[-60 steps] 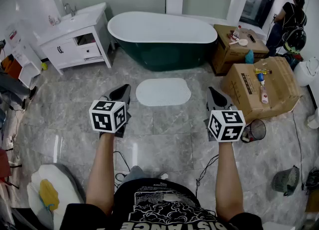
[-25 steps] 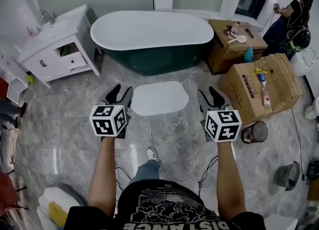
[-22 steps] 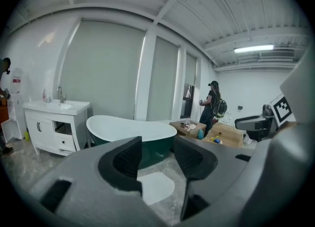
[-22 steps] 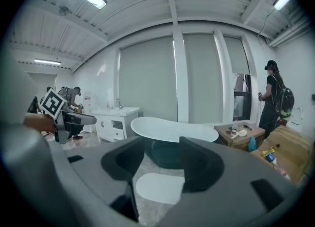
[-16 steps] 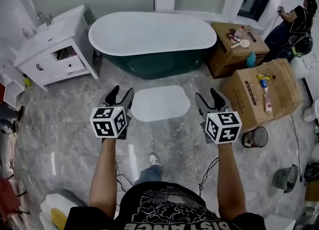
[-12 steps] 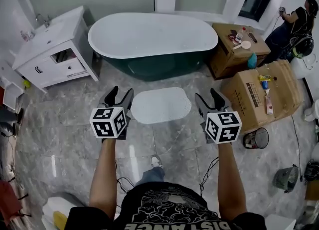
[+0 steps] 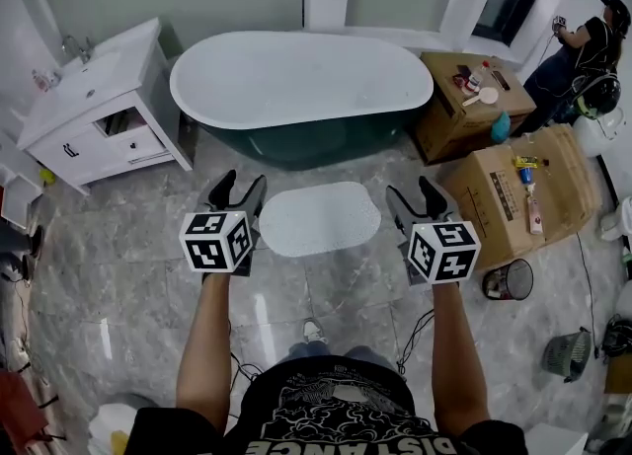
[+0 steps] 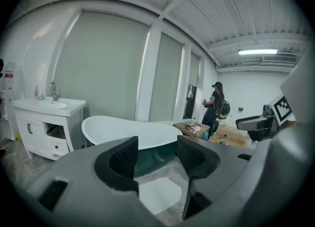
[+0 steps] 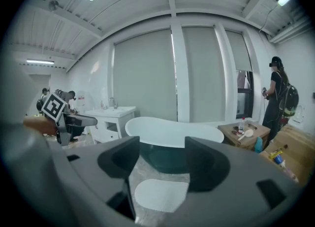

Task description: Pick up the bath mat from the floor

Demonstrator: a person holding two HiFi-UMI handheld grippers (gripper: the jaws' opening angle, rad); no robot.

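On the floor, near the bathtub, the bath mat lies flat. It looks light and floppy, so pinch its left and right edges. Your left gripper fingers stand apart, empty; your right gripper fingers are opening, empty.

The bath mat is white with a fine dotted pattern. The floor is grey marbled tile with pale veins. The bathtub is white inside and dark green outside. The vanity is white, and the cardboard boxes are brown.
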